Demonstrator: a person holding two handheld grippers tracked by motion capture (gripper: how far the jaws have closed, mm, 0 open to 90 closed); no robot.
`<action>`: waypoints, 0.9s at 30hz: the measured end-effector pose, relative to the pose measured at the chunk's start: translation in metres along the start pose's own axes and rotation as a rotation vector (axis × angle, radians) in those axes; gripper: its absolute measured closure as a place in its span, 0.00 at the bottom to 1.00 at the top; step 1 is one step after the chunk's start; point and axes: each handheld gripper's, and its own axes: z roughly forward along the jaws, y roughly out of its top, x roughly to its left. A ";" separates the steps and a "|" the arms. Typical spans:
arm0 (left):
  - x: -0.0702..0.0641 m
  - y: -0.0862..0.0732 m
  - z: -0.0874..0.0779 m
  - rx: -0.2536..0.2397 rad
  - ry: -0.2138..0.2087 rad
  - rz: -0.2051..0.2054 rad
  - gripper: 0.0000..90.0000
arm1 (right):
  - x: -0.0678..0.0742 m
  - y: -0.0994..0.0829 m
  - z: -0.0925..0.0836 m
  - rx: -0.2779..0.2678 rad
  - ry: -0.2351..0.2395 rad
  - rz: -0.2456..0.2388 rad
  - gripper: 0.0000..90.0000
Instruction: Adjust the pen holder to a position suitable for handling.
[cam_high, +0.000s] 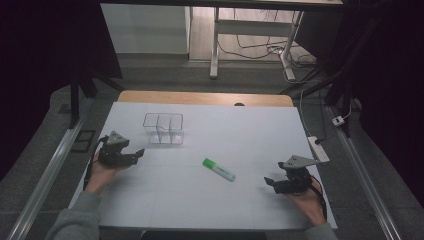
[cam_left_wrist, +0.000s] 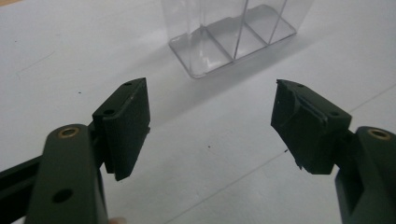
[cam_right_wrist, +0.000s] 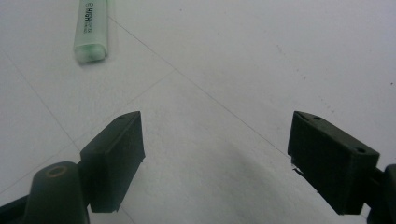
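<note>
White bench (cam_high: 200, 200) across the middle of the high view, faint grid lines on its sheet, a strip of bare wood along the far edge. Beyond it, in the upper part of the frame, grey floor, white desk legs (cam_high: 215, 45) and loose cables; dark on both upper corners, a white power strip (cam_high: 318, 148) off the bench's right edge. Clear plastic organizer (cam_high: 163, 128) with upright dividers standing left of centre on the sheet, seen again at the top centre of the left gripper view (cam_left_wrist: 233, 37). Green highlighter (cam_high: 219, 169) lying flat just below centre, angled from upper left to lower right, well apart from the organizer and from both grippers; its pale end at the upper left of the right gripper view (cam_right_wrist: 91, 32). Left gripper (cam_high: 139, 153) at the left of the frame, held low over the sheet in a grey-sleeved hand, pointing right toward the organizer, fingers (cam_left_wrist: 126, 126) spread wide, nothing between them. Right gripper (cam_high: 269, 182) at the lower right, held low, pointing left toward the highlighter, fingers (cam_right_wrist: 114, 158) likewise wide apart and empty.
</note>
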 end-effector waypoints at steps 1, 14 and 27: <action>0.001 0.000 0.001 0.003 0.003 -0.001 0.31 | 0.000 0.000 0.000 0.000 0.001 -0.001 0.21; 0.015 0.003 0.017 0.010 0.029 -0.035 0.40 | 0.000 -0.001 0.002 0.011 0.003 -0.004 0.21; 0.020 0.014 0.035 -0.003 0.081 -0.044 0.54 | 0.001 -0.001 0.003 0.023 0.006 -0.007 0.22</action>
